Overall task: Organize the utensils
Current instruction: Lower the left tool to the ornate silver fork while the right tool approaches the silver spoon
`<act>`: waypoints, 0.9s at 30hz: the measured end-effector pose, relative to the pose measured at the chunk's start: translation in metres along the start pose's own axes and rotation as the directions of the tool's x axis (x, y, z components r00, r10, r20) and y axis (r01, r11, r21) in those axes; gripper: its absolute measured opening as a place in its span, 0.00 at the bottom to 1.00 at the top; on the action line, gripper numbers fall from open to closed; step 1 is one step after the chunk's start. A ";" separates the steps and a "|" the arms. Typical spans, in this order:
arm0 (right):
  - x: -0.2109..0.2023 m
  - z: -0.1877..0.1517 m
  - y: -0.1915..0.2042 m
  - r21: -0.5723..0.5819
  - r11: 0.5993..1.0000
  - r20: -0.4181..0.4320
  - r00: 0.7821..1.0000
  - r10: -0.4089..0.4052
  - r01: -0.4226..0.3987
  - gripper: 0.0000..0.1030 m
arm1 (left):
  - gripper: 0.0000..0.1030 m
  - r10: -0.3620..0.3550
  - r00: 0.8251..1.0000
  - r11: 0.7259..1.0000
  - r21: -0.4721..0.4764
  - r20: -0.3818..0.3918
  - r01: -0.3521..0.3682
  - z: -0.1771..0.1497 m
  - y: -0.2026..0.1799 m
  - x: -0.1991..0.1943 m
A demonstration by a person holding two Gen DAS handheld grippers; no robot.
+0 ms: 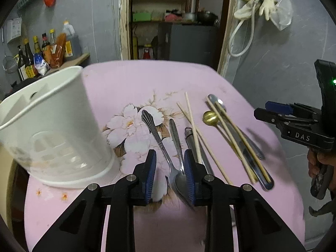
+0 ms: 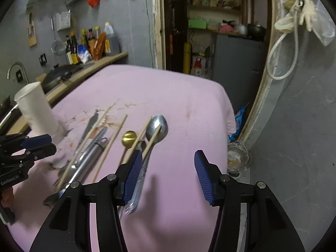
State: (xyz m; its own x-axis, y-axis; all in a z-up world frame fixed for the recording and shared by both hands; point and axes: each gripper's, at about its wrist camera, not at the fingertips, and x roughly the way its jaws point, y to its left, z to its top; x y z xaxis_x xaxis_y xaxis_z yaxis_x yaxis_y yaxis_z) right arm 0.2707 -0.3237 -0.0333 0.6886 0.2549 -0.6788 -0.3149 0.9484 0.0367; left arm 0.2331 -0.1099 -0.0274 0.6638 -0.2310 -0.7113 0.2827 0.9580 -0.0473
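A white slotted utensil holder (image 1: 56, 126) (image 2: 35, 109) stands on the pink flowered tablecloth (image 1: 126, 84) at the left. Two silver spoons (image 1: 168, 157) lie between the pads of my left gripper (image 1: 170, 176). Its left pad stands apart from them, so the gripper is open. To the right lie a steel tool (image 1: 190, 140), chopsticks (image 1: 191, 117), a gold spoon (image 1: 210, 116) (image 2: 129, 137) and a large silver spoon (image 2: 157, 128). My right gripper (image 2: 168, 178) (image 1: 261, 109) is open over bare cloth, its left pad beside the large spoon's handle.
The cloth (image 2: 168, 96) drops off at the table's rounded right and far edges. On the floor at the right stands a glass jar (image 2: 237, 157). Sauce bottles (image 1: 46, 48) line a counter at the back left. A doorway with shelves (image 1: 168, 21) is behind.
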 end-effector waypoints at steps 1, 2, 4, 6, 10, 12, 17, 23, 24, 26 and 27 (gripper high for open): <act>0.006 0.002 -0.002 -0.003 1.000 -0.015 1.000 0.006 -0.006 0.47 | 0.19 0.015 1.000 1.000 0.003 -0.019 -0.015 0.002 0.000 0.007; 0.014 0.004 -0.005 -0.009 1.000 -0.033 0.999 0.015 -0.016 0.46 | 0.18 0.031 0.999 1.000 0.007 -0.034 -0.031 0.004 -0.002 0.014; 0.027 0.008 -0.008 -0.024 0.999 -0.061 0.998 0.025 -0.027 0.45 | 0.16 0.059 0.996 0.998 0.007 -0.074 -0.058 0.007 -0.002 0.029; 0.037 0.012 -0.011 -0.039 0.999 -0.086 0.996 0.032 -0.035 0.43 | 0.16 0.067 0.992 0.998 0.000 -0.104 -0.067 0.007 0.000 0.041; 0.054 0.015 -0.008 -0.085 0.996 -0.130 0.991 0.029 -0.040 0.43 | 0.16 0.061 0.989 0.998 -0.014 -0.137 -0.064 0.005 0.006 0.054; 0.058 0.016 -0.006 -0.107 0.994 -0.142 0.990 0.019 -0.034 0.43 | 0.15 0.057 0.988 0.998 -0.015 -0.144 -0.060 0.005 0.008 0.056; 0.063 0.019 -0.004 -0.123 0.991 -0.145 0.989 0.035 -0.053 0.43 | 0.15 0.032 0.987 0.999 -0.034 -0.157 -0.037 0.007 0.014 0.062; 0.072 0.022 0.005 -0.150 0.986 -0.160 0.986 0.051 -0.075 0.43 | 0.15 0.027 0.984 0.998 -0.048 -0.178 -0.036 0.017 0.016 0.071; 0.073 0.023 0.006 -0.149 0.985 -0.161 0.985 0.056 -0.081 0.43 | 0.15 0.028 0.983 0.998 -0.049 -0.182 -0.038 0.019 0.015 0.073; 0.076 0.025 0.006 -0.147 0.985 -0.162 0.984 0.068 -0.092 0.44 | 0.15 0.024 0.982 0.997 -0.066 -0.188 -0.037 0.023 0.017 0.076; 0.078 0.026 0.006 -0.144 0.985 -0.161 0.984 0.072 -0.096 0.44 | 0.14 0.020 0.982 0.996 -0.082 -0.190 -0.036 0.023 0.018 0.077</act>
State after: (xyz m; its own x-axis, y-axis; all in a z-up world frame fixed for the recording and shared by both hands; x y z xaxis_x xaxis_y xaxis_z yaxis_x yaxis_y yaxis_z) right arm 0.3395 -0.2935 -0.0665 0.5496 0.2892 -0.7838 -0.4703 0.8825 -0.0041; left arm 0.3053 -0.1140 -0.0662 0.5257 -0.1750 -0.8325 0.2008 0.9765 -0.0785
